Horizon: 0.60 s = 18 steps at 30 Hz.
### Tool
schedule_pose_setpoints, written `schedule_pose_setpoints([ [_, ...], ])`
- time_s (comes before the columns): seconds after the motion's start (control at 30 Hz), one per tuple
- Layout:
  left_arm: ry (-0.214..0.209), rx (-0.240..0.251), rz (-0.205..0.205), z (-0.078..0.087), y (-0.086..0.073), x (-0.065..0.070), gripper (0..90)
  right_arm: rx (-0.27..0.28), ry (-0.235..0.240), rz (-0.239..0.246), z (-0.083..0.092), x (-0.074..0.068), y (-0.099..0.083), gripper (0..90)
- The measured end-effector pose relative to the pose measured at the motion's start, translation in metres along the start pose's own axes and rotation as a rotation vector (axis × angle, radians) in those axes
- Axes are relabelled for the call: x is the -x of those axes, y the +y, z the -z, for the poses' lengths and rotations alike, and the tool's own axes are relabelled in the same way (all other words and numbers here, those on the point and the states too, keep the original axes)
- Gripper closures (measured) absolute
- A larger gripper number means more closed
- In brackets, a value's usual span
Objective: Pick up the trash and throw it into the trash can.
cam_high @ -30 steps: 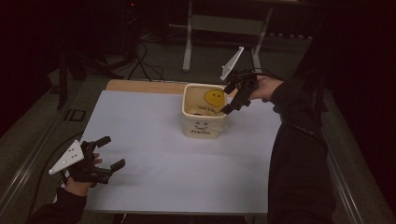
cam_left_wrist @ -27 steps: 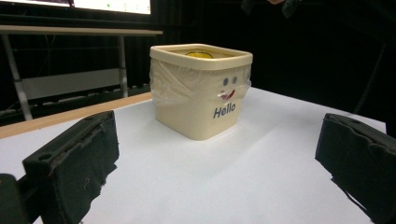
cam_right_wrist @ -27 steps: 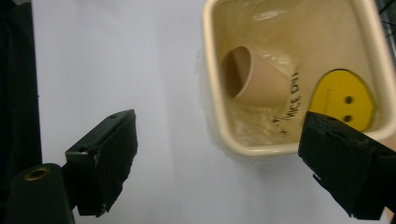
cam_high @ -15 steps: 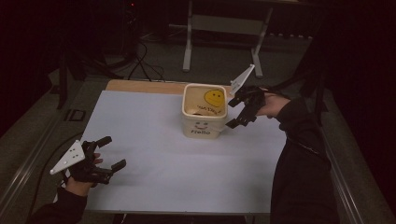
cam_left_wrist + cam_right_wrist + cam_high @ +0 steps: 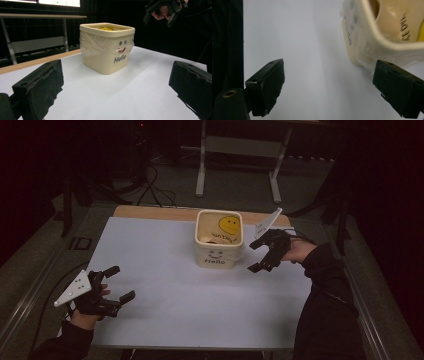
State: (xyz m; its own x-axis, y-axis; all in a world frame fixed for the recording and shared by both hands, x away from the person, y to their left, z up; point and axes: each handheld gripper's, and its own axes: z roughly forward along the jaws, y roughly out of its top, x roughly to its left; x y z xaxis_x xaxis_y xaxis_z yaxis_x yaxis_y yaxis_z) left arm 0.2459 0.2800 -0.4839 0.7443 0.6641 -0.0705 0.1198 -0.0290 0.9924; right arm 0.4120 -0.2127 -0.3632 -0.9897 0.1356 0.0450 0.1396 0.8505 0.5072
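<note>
A cream square tub (image 5: 219,251) with "Hello" and a face on its front stands at the back middle of the white table (image 5: 180,305). A yellow smiley shows inside it; its other contents are unclear. My right gripper (image 5: 253,256) hovers open just right of the tub, jaws toward it, nothing between them. In the right gripper view the tub's (image 5: 384,37) corner lies beyond the right jaw. My left gripper (image 5: 121,282) rests open near the front left edge, far from the tub. In the left gripper view it faces the tub (image 5: 107,50), with the right gripper (image 5: 162,10) above it.
A strip of wooden tabletop (image 5: 150,212) shows along the far edge behind the white sheet. A metal table frame (image 5: 240,145) and cables (image 5: 150,185) stand on the dark floor beyond. Open white surface lies between the two grippers.
My right gripper has come off the tub's right rim, moving down and right toward the near side. The left gripper and the tub have stayed put.
</note>
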Motion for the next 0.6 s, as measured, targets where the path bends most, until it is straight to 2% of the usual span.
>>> schedule_pose_setpoints([
  [0.3, -0.001, 0.001, 0.002, 0.0, 0.0, 0.0, 0.7, 0.003, 0.009, -0.016, -0.012, -0.011, -0.018, 10.5],
  [0.37, 0.0, 0.001, 0.0, 0.0, 0.0, 0.0, 0.7, 0.013, -0.002, -0.017, -0.014, -0.013, -0.021, 10.4],
  [0.5, 0.0, 0.002, 0.001, 0.0, 0.0, 0.0, 0.7, 0.065, 0.01, -0.031, -0.017, -0.017, -0.028, 10.4],
  [0.6, 0.001, 0.003, 0.001, 0.0, 0.0, 0.0, 0.7, 0.078, 0.019, -0.039, -0.021, -0.02, -0.034, 10.4],
])
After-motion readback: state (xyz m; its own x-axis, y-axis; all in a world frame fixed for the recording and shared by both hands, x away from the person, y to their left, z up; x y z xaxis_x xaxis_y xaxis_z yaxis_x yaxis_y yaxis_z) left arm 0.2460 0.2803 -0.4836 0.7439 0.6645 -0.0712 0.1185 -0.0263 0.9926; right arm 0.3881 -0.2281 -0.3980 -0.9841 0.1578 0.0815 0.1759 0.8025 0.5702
